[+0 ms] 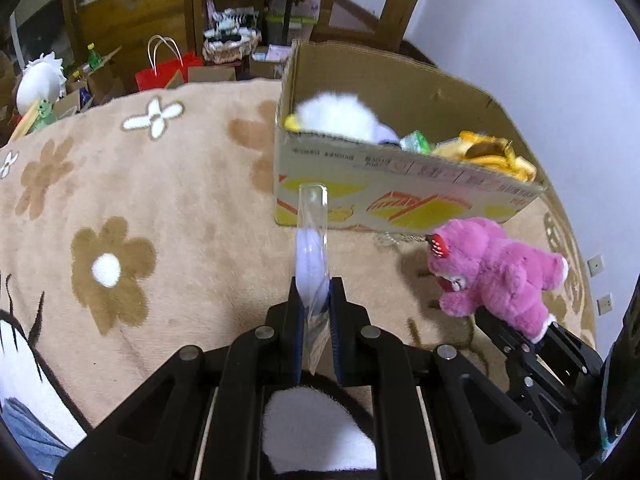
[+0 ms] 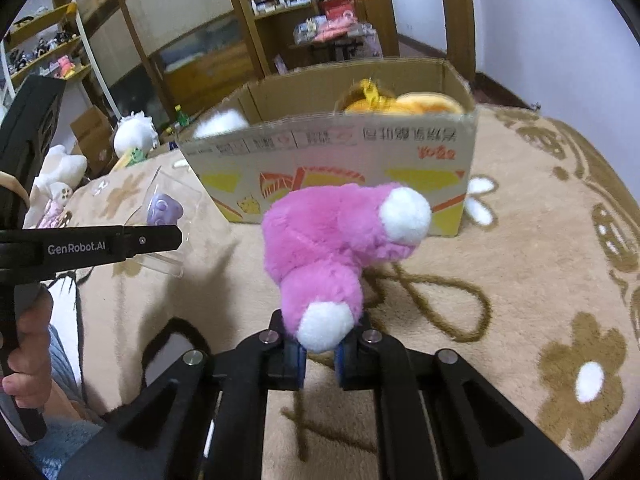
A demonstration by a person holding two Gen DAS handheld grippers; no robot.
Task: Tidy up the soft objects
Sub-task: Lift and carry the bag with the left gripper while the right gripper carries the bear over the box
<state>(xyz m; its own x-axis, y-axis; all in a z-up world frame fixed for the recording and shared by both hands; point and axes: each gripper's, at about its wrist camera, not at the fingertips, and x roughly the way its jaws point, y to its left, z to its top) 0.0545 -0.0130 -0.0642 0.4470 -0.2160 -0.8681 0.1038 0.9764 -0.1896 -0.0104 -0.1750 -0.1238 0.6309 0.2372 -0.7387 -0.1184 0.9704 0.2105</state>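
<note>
Black linkage grippers, silver pivot screws, blue-edged fingers [image 2: 298,360]; white "GenRobot.AI" lettering; bare-skinned hand [image 2: 28,356].

Right gripper [image 2: 319,354] clamps pink plush [image 2: 336,248] before cardboard box [image 2: 340,160].

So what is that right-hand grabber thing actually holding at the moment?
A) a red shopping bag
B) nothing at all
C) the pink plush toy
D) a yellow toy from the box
C: the right gripper has its jaws closed on the white-tipped foot of the pink plush toy, held up in front of the cardboard box, while the yellow toys lie inside it.
</note>
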